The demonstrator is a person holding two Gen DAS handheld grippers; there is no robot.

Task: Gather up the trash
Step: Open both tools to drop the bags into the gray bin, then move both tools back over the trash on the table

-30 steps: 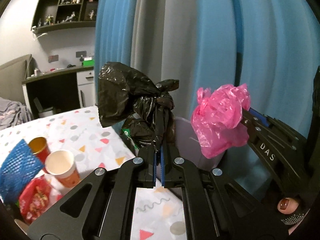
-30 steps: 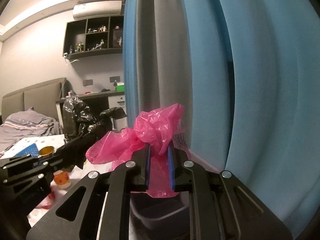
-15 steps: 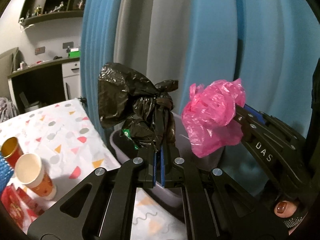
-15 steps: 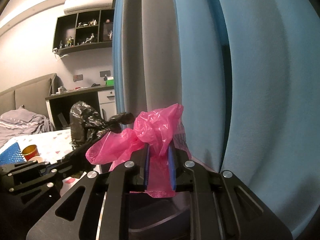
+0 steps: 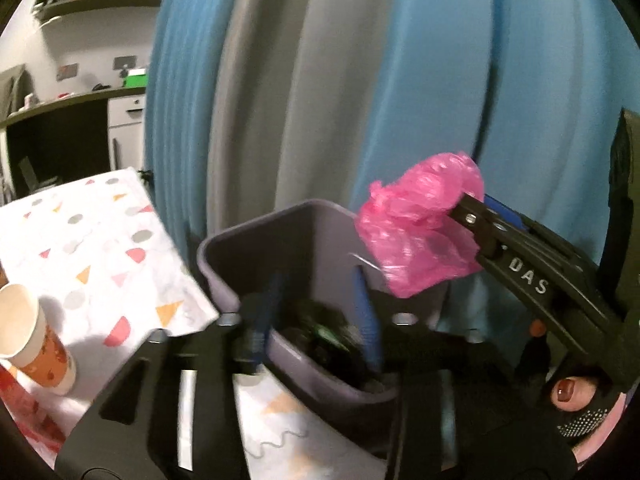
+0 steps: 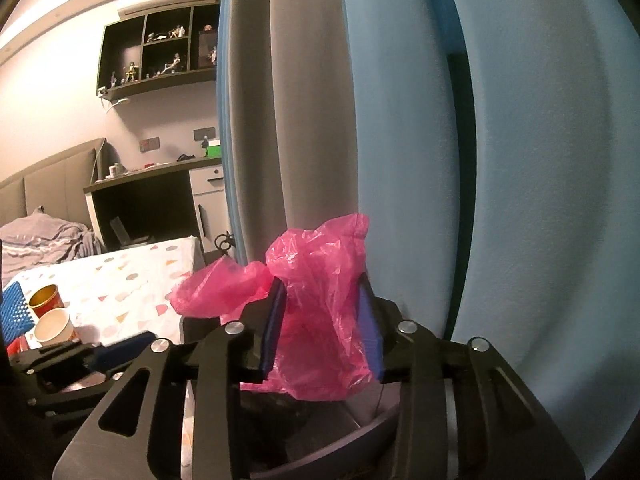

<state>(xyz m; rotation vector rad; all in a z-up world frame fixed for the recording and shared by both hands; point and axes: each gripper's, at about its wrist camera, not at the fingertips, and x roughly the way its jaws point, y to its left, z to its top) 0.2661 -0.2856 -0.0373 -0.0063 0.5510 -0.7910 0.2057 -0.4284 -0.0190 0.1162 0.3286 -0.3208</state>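
**Both claws over the bin, black bag already down in it**

Left claw (image 5: 316, 320) has its jaws spread apart over the grey bin (image 5: 256, 236), nothing between them — the black trash bag (image 5: 324, 336) sits down inside, blurry but clearly below the rim. Right claw (image 6: 320, 328) comes in from 3 o'clock in the left view with its blue pads set wide; the pink bag (image 6: 316, 312) fills the gap between them, bulging over the bin's far-right corner. The worktop (image 5: 100, 248) edge runs just beside the bin at 9 o'clock, with a paper cup (image 5: 32, 340) well apart. Blue curtain (image 5: 420, 80) hangs close behind at 12.
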